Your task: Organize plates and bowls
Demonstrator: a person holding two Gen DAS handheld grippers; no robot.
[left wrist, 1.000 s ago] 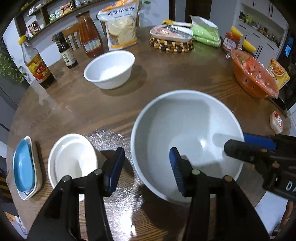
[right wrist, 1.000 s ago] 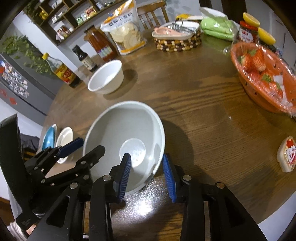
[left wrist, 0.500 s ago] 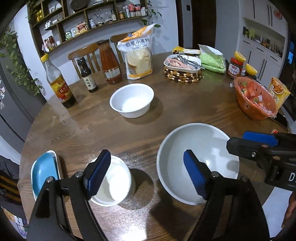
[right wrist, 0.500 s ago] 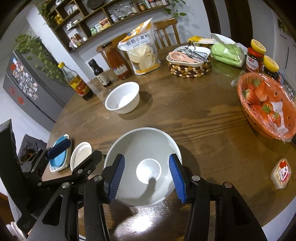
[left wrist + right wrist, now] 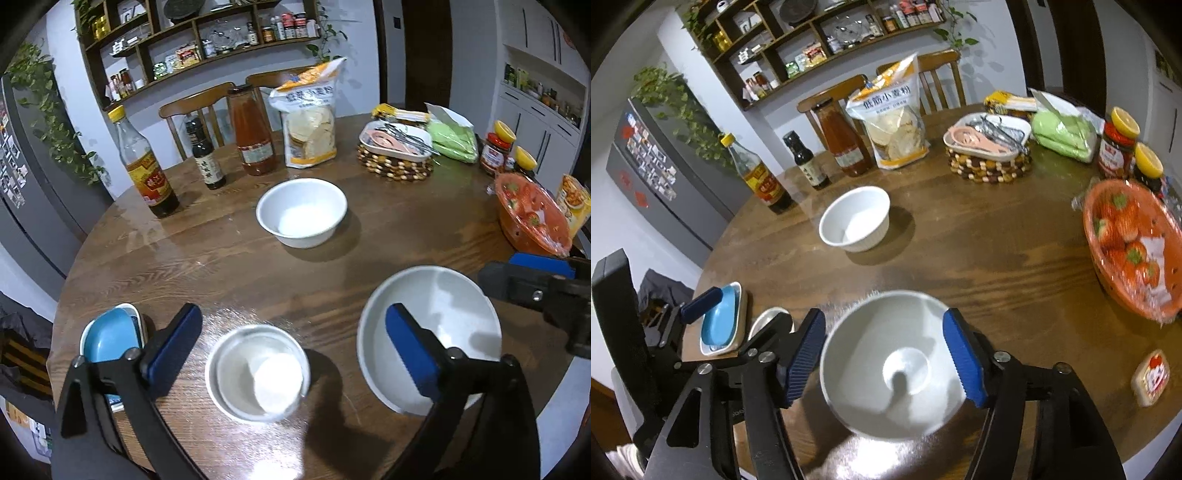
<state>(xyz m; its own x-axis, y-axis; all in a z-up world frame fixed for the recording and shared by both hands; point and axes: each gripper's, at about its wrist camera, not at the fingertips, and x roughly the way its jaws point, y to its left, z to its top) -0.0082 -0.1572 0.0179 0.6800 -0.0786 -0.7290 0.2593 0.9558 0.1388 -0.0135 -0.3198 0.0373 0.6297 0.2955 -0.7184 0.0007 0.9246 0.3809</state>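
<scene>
1. Your left gripper (image 5: 293, 341) is opening wide and holds nothing; the small bowl (image 5: 258, 373) sits below it.
2. Your right gripper (image 5: 892, 363) is opening, empty; the big bowl (image 5: 890, 362) sits below it on the table (image 5: 997, 251).

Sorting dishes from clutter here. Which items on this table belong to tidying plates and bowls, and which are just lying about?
Job:
large grey bowl
small white dish
deep white bowl
blue dish in its tray

Lying about:
sauce bottles
flour bag
strawberry basket
jars
</scene>
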